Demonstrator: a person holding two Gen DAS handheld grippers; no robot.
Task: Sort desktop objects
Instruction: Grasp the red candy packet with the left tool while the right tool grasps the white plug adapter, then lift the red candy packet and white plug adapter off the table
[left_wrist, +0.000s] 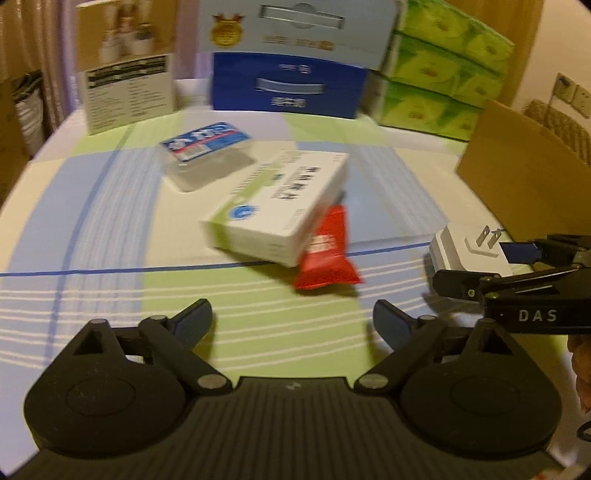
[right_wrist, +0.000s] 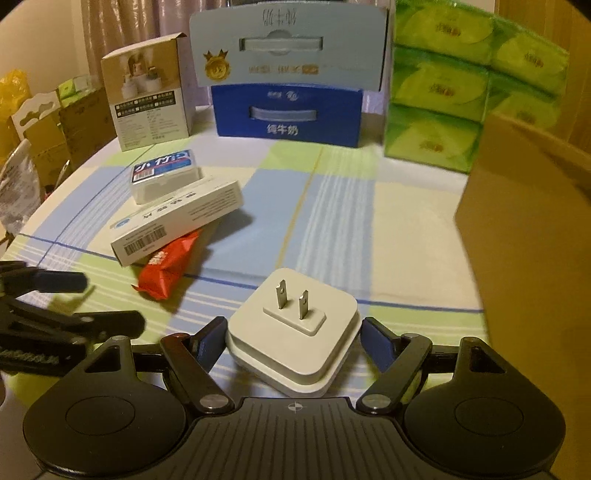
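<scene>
My right gripper (right_wrist: 293, 338) brackets the white plug adapter (right_wrist: 295, 332), fingers spread, not clearly touching; prongs point up, leaning toward 12 o'clock. My left gripper (left_wrist: 291, 319) is wide open and empty; white box (left_wrist: 280, 206) at its 12, long axis toward 1 o'clock, atop red packet (left_wrist: 327, 254).

The white box (right_wrist: 177, 225) hides the red packet's (right_wrist: 168, 267) far end (box lettering blurred).

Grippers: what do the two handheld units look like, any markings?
Both are matte black, with twin round hubs, ribbed centre plate, silver pivot pins and blue-padded fingers. The right gripper carries white "DAS" lettering; the left gripper shows a small crosshair mark.
</scene>
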